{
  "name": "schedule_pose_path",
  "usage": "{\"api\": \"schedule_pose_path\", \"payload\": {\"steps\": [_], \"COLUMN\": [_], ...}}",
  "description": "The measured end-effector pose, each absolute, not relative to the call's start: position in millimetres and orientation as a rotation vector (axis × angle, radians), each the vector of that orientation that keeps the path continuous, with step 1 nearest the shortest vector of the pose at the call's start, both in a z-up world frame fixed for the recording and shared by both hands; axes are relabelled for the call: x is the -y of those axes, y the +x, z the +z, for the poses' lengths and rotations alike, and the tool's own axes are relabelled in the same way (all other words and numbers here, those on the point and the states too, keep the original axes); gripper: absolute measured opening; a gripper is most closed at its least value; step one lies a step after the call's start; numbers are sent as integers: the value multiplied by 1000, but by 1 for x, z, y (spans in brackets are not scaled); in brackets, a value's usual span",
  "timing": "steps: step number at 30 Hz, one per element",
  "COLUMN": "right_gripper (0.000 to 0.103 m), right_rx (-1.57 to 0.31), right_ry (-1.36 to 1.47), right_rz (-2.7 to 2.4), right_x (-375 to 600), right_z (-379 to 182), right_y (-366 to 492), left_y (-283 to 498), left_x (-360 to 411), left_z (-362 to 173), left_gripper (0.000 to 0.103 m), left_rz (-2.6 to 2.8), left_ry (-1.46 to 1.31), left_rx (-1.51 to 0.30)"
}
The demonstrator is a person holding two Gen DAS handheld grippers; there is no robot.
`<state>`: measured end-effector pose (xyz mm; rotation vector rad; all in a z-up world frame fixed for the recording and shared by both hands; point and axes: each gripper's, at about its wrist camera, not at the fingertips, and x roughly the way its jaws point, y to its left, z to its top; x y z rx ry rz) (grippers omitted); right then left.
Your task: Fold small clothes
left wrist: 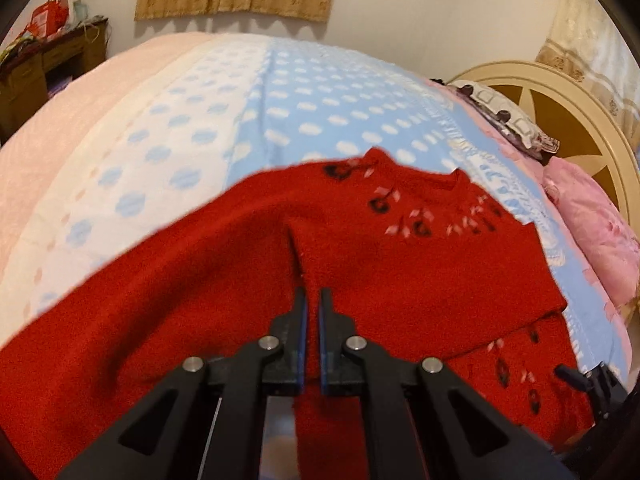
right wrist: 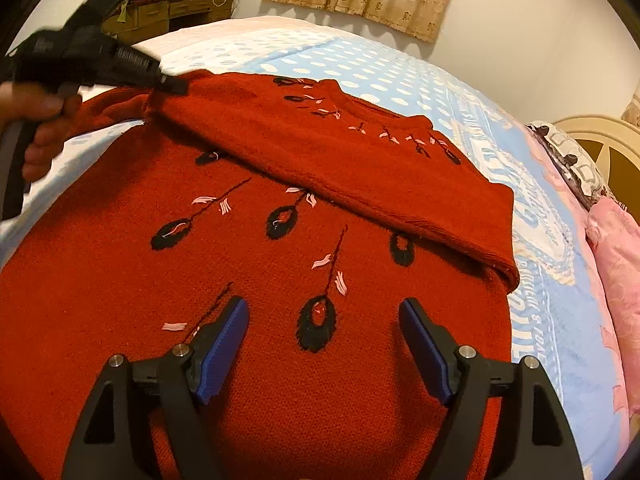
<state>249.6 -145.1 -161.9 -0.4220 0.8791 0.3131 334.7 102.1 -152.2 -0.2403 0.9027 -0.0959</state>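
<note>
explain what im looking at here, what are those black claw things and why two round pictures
No robot here: a person holds a two-finger gripper in each hand, and each carries a wide-angle camera looking along its fingers. That gives two round pictures, one per hand.

In the left-hand view, the left gripper is shut on a fold of the red sweater. The right-hand view shows the same gripper from the side, with the person's hand behind it, at the sweater's edge.

The right gripper is open over the sweater's body, gripping nothing.

The sweater lies on a bed with a dotted blue blanket; one sleeve is already folded across.
</note>
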Motion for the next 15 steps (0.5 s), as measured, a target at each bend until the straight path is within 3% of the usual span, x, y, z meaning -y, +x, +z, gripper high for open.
{"api": "schedule_pose_path", "payload": {"steps": [15], "right_gripper": [82], "right_rx": [-898], "right_ry": [-386], "right_rz": [314], "right_x": [153], "right_z": [-165], "right_y": [257], "left_y": [320], "left_x": [-108], "left_z": [-166], "left_gripper": [5], "left_rz": [-68], "left_ry": [-288], "left_rx": [-885]}}
